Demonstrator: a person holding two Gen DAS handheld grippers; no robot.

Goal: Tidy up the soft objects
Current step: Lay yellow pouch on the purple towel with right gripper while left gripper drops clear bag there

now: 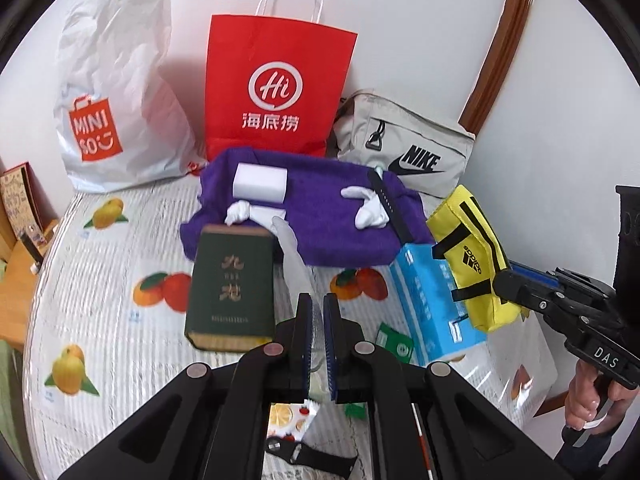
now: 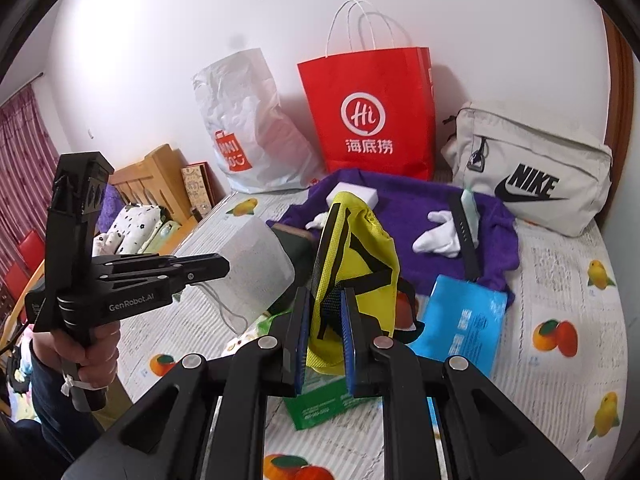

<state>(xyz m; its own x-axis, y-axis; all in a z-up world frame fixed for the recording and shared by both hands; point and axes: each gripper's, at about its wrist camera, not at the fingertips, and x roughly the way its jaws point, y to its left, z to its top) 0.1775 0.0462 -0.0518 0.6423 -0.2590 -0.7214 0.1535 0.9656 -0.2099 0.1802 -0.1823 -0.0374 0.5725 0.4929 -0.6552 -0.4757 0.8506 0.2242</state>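
My right gripper (image 2: pixel 325 304) is shut on a yellow Adidas pouch (image 2: pixel 356 248) and holds it lifted above the table; the pouch also shows in the left wrist view (image 1: pixel 470 256). My left gripper (image 1: pixel 318 312) is shut on a clear plastic bag (image 1: pixel 294 256), which shows in the right wrist view (image 2: pixel 256 264) as a frosted sheet. A purple towel (image 1: pixel 320 216) lies behind, with a white sponge block (image 1: pixel 260 182), white gloves (image 1: pixel 370 210) and a black watch strap (image 1: pixel 390 208) on it.
A green book (image 1: pixel 232 284) lies left of my left gripper. A blue tissue pack (image 1: pixel 432 304) and a green packet (image 2: pixel 324 400) lie on the fruit-print tablecloth (image 1: pixel 100 300). A red paper bag (image 1: pixel 276 84), a white Miniso bag (image 1: pixel 116 92) and a grey Nike bag (image 1: pixel 408 148) stand against the wall.
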